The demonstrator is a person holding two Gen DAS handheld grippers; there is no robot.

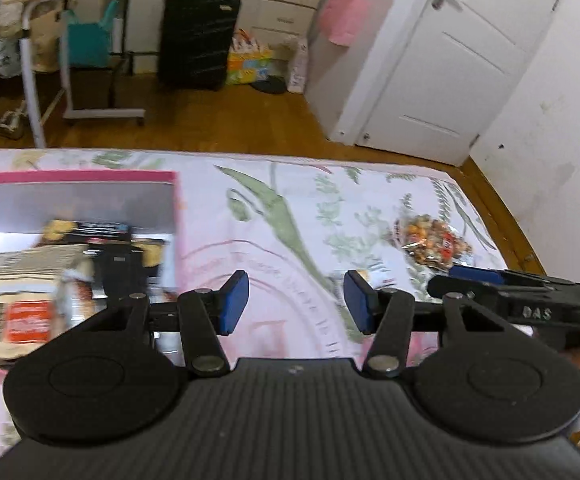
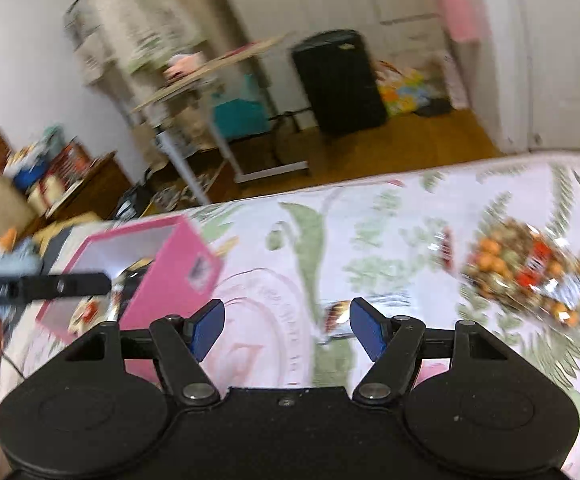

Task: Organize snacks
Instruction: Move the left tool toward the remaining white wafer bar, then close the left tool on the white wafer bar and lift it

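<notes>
Snack bag (image 1: 434,244), one clear packet of mixed orange and brown pieces, lies at right of centre on the floral bedsheet (image 1: 290,208); a second small packet (image 2: 336,314) sits just beyond your right gripper (image 2: 286,330). One pink box (image 2: 162,276), at left, already holds several blurred packets. Your left gripper (image 1: 296,302) and right gripper both stand with jaws apart and empty. Expect trouble if you close on the crinkly film too shallowly: the bag may slip or spill short of the box.
</notes>
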